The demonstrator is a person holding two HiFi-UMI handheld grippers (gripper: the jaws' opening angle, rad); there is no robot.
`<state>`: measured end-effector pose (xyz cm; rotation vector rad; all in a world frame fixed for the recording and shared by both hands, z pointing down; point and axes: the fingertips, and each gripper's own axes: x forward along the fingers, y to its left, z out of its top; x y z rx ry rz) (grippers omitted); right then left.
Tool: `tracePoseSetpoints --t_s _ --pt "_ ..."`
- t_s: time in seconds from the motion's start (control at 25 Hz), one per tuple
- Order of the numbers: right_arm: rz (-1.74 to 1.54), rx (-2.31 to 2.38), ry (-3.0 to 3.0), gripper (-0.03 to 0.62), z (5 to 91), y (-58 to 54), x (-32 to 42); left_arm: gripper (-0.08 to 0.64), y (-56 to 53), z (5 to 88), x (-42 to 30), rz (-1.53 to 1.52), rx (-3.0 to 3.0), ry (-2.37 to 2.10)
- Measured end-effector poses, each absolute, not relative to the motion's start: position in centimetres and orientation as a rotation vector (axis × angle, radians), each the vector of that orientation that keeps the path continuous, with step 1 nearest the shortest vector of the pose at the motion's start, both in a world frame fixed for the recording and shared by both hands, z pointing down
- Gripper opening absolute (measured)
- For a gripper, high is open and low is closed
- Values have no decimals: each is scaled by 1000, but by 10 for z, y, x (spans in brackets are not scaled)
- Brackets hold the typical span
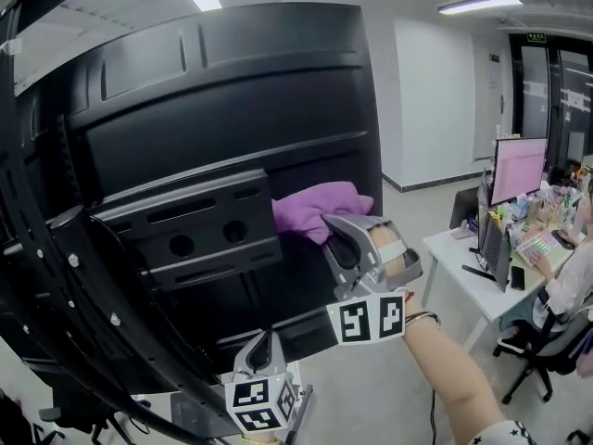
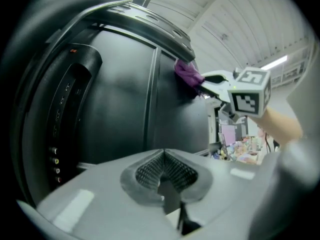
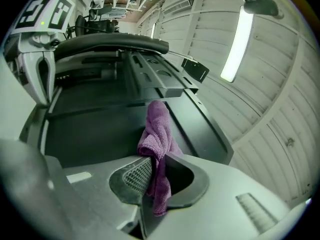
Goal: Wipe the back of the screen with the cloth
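Note:
The large black back of the screen (image 1: 204, 156) fills the left of the head view, with a grey mounting bracket (image 1: 185, 225) at its middle. A purple cloth (image 1: 317, 207) presses against the panel just right of the bracket. My right gripper (image 1: 345, 239) is shut on the cloth (image 3: 157, 139), which bunches out ahead of its jaws onto the screen back (image 3: 100, 129). My left gripper (image 1: 264, 350) hangs low near the screen's bottom edge, shut with nothing between its pads (image 2: 162, 176). The left gripper view shows the cloth (image 2: 187, 75) and right gripper (image 2: 202, 86) high on the panel.
A black cable bundle (image 1: 56, 276) arcs down the screen's left side. To the right, a white desk (image 1: 473, 272) carries a lit monitor (image 1: 517, 167) and clutter, with an office chair (image 1: 542, 336) beside it. A person's bare forearm (image 1: 454, 369) extends behind my right gripper.

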<state>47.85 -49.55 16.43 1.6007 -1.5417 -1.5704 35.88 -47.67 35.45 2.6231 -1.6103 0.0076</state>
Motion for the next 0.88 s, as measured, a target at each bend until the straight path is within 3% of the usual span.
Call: tracePoseSetpoints --t_s 0.56,0.88 --pt "-1151 1434 -1738 46 361 -487 470 8 -471 372 358 5 2577 -1619" --pt "-1059 1413 -1759 47 392 -489 468 8 -469 378 359 21 2577 -1617"
